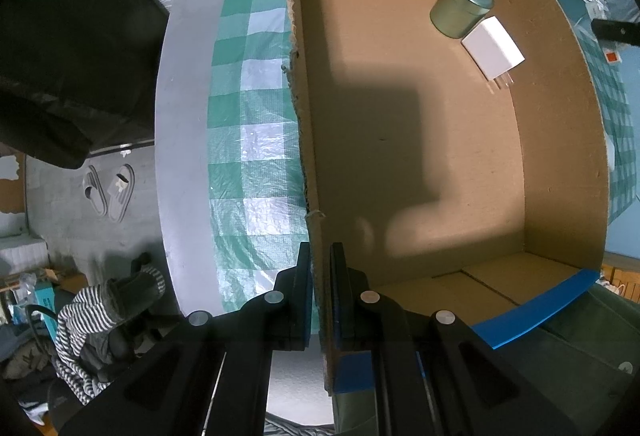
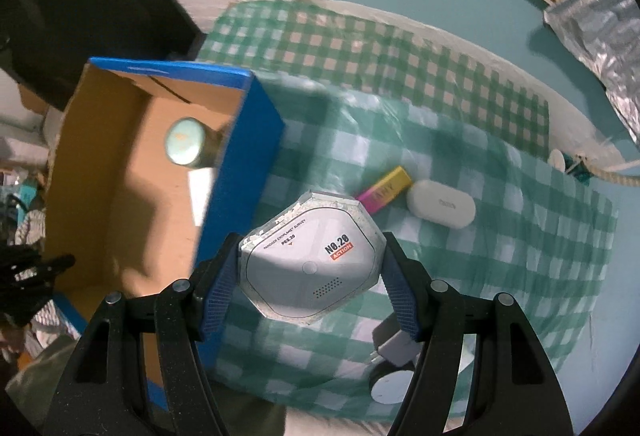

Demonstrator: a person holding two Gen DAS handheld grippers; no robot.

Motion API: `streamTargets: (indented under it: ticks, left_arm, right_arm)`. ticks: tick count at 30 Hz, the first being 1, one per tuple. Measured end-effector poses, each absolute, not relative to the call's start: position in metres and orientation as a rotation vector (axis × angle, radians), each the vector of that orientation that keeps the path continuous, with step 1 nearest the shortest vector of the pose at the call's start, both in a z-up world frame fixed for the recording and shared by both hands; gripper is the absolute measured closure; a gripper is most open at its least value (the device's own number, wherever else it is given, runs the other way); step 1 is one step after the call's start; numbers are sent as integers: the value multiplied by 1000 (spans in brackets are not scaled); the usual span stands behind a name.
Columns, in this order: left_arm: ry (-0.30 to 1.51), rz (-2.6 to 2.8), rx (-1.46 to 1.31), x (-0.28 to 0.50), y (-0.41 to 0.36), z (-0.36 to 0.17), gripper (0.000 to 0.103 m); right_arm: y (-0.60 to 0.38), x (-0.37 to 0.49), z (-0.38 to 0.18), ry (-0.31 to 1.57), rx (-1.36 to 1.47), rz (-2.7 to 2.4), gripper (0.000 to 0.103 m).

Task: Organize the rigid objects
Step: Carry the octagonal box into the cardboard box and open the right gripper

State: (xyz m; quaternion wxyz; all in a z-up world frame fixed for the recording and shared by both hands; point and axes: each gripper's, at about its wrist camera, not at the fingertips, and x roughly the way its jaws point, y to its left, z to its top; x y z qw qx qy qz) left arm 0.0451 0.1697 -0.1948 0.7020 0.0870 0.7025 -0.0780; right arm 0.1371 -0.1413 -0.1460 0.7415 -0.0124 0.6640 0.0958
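Octagonal device (image 2: pixel 310 260) visible only right view, gripped.

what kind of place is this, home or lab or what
Most likely a lived-in room at home: a green checked tablecloth covers the table, slippers lie on the floor, and striped clothing is heaped on a chair.

Left tool (image 1: pixel 320 276) pointing down, jaws clamped tight; right tool (image 2: pixel 310 276) downward, jaws gripping.
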Motion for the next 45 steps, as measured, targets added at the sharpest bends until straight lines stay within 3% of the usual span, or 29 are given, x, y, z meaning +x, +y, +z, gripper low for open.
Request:
streamTargets:
  ticks: [21, 45]
  left_arm:
    - [1560, -171, 185, 46, 170, -194, 95]
    - [1568, -175, 185, 45, 171, -194, 95]
  right_arm:
    - [-57, 137, -121, 1395, -133, 417, 35]
    - [-13, 120, -184, 1484, -355, 513, 35]
